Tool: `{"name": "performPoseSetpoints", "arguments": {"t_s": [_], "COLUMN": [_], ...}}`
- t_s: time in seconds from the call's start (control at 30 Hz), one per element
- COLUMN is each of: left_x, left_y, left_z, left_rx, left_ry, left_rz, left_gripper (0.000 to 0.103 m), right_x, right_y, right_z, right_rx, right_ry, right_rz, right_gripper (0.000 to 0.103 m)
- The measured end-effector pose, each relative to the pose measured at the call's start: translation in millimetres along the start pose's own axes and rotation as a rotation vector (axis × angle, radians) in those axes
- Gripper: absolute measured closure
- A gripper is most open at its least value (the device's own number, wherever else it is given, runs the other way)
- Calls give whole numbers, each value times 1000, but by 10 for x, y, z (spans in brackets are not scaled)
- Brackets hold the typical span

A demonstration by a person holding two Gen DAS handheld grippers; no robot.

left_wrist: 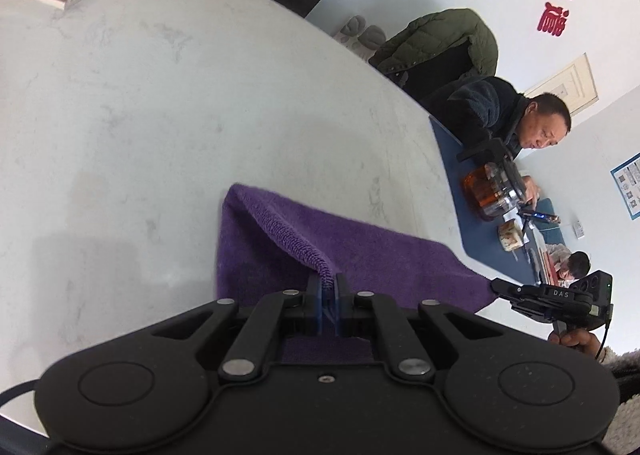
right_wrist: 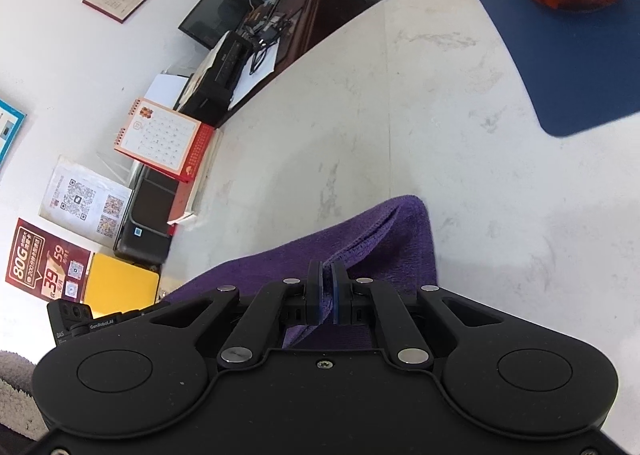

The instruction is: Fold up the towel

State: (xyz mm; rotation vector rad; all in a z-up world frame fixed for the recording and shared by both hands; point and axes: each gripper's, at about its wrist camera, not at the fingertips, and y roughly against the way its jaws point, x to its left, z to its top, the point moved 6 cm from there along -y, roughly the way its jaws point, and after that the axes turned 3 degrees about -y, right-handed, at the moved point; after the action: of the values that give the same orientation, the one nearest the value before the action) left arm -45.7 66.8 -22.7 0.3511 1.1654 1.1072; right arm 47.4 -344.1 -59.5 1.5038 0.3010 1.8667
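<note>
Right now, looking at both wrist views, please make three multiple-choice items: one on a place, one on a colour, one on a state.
1. Where does the glass teapot stand?
A. on the blue mat
B. on the towel
C. on the floor

2. What colour is the towel?
A. green
B. purple
C. white

3. How is the left gripper?
A. wide open
B. shut on nothing
C. shut on the towel's edge

Answers:
1 A, the pot sits on the mat.
2 B, the cloth is purple in both views.
3 C, the hem runs between its closed fingers.
</note>
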Motion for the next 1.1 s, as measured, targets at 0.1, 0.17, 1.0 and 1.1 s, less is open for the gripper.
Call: {"name": "performPoseSetpoints", "arguments": {"t_s": [0.1, 0.17, 1.0, 1.1], "left_x": [82, 61, 335, 313], "left_y": [-104, -82, -257, -176], "left_z": [-122, -135, -390, -330], "left_rx": [45, 41, 150, 107], "left_ry": [35, 39, 46, 81], "left_rz": [12, -3, 39, -3], "left_gripper": [98, 98, 98, 98], "right_x": [-119, -131, -313, -324], "right_y": [-96, -102, 0, 20], "right_z": [-40, -45, -259, -300], "right_rx": [26, 31, 56, 62], "right_ry": [-22, -24, -59, -76], "right_rz": [-22, -24, -63, -52], "right_gripper": [99, 99, 96, 95]}}
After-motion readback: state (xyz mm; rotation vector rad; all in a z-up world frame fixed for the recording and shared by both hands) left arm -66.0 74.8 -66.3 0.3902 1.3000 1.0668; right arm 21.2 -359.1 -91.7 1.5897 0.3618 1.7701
